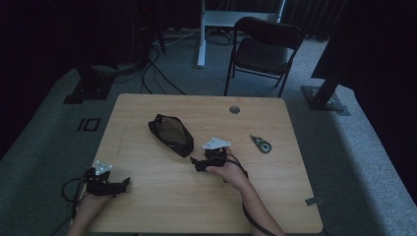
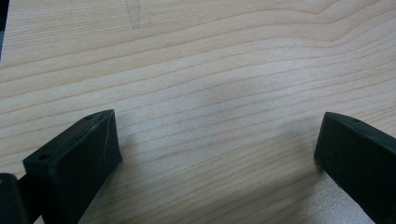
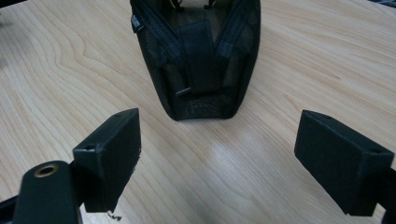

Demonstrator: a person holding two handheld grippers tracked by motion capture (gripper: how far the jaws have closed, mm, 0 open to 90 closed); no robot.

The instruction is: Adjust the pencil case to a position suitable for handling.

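Right gripper (image 3: 219, 154) before black pouch (image 3: 198, 60)

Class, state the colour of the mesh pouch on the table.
Black mesh pouch, clearest in the right gripper view.

Tape dispenser (image 1: 260, 144) near desk's (image 1: 162, 206) right edge; hole (image 1: 234, 109) by far edge; chair (image 1: 265, 49) beyond.

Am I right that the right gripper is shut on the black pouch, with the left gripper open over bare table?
Not quite. The right gripper is open, short of the black pouch and not touching it, as the right gripper view shows. The left gripper is open over bare table.
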